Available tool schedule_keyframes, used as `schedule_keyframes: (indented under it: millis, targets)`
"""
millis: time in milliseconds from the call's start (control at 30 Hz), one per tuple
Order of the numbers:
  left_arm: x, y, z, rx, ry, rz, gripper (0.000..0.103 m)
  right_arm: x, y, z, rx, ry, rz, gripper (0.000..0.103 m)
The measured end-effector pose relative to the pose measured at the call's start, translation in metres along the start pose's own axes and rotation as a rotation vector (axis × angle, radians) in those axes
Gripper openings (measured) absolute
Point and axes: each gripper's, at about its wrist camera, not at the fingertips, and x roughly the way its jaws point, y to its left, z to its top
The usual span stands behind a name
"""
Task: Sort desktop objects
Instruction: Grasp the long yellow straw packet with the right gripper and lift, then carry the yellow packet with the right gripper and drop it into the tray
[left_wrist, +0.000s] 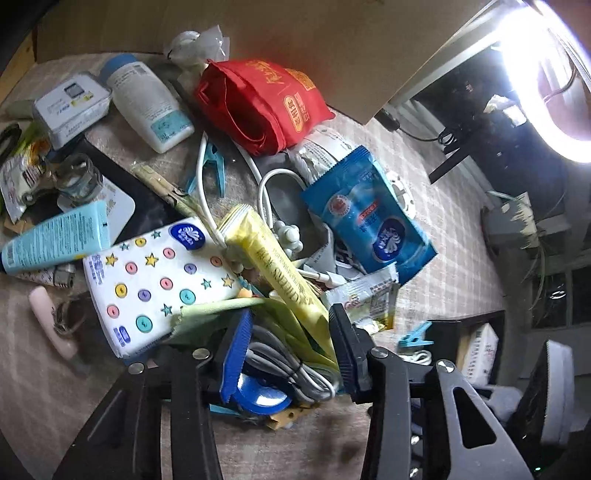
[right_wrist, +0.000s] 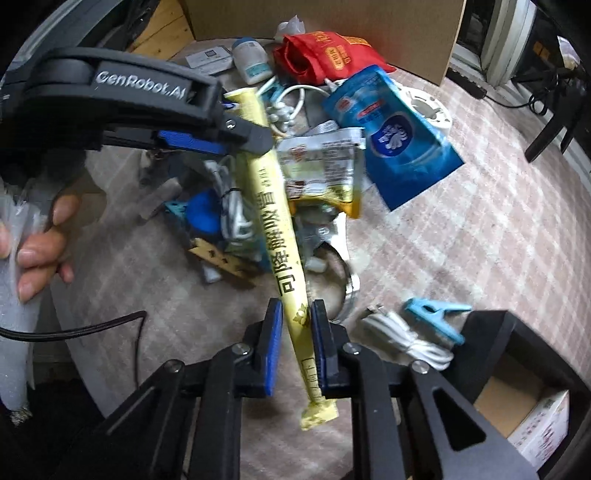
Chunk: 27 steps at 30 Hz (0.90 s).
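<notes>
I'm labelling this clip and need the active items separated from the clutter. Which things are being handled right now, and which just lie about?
In hand:
- yellow packet, clamped by the right gripper
- left gripper, jaws around it and a grey cable bundle

Lying about:
- red bag
- blue pouch
- white bottle
- star-patterned tissue pack

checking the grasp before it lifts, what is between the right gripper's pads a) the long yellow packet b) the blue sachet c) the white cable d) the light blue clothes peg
a: in the right wrist view the right gripper has its blue pads on either side of the long yellow packet near its lower end.
</notes>
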Motion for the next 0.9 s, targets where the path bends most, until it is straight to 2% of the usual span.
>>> schedule_keyframes:
  millis: [67, 133, 200, 300, 367, 433, 467, 500, 567, 700, 767, 800, 900]
  targets:
    - [-0.004, 0.001, -0.004, -0.014, 0.003, -0.042, 0.040, -0.005, 0.001, -0.004, 0.030, -0.011, 0.015, 0.012]
    - [-0.008, -0.001, -0.010, -0.022, 0.008, -0.065, 0.045, -0.010, 0.004, -0.008, 0.046, -0.018, 0.029, 0.012]
    - [-0.009, -0.007, -0.016, -0.001, 0.013, -0.070, 0.054, -0.014, 0.009, -0.012, 0.045, -0.020, 0.046, 0.012]
    - [-0.009, -0.014, -0.025, 0.001, 0.029, -0.106, 0.053, -0.020, 0.018, -0.021, 0.054, -0.028, 0.055, 0.012]
    - [-0.010, -0.022, -0.032, 0.028, 0.029, -0.102, 0.053, -0.025, 0.021, -0.027, 0.069, -0.039, 0.071, 0.012]
    - [-0.010, -0.032, -0.038, 0.056, 0.036, -0.100, 0.047, -0.033, 0.023, -0.035, 0.080, -0.055, 0.067, 0.012]
    - [-0.010, -0.036, -0.040, 0.071, 0.042, -0.102, 0.040, -0.036, 0.022, -0.039, 0.089, -0.062, 0.063, 0.012]
    - [-0.011, -0.041, -0.043, 0.087, 0.044, -0.099, 0.036, -0.040, 0.022, -0.043, 0.099, -0.070, 0.057, 0.012]
    - [-0.013, -0.054, -0.048, 0.128, 0.039, -0.090, 0.036, -0.049, 0.018, -0.054, 0.130, -0.088, 0.034, 0.012]
    - [-0.013, -0.084, -0.062, 0.216, 0.059, -0.105, 0.022, -0.068, 0.006, -0.082, 0.207, -0.114, 0.012, 0.012]
    - [-0.009, -0.104, -0.071, 0.267, 0.077, -0.116, 0.022, -0.075, 0.003, -0.095, 0.246, -0.125, 0.001, 0.012]
    - [-0.006, -0.114, -0.076, 0.288, 0.087, -0.124, 0.022, -0.071, 0.013, -0.099, 0.267, -0.132, -0.007, 0.012]
    - [0.004, -0.146, -0.090, 0.354, 0.119, -0.151, 0.022, -0.085, 0.000, -0.124, 0.346, -0.143, -0.030, 0.012]
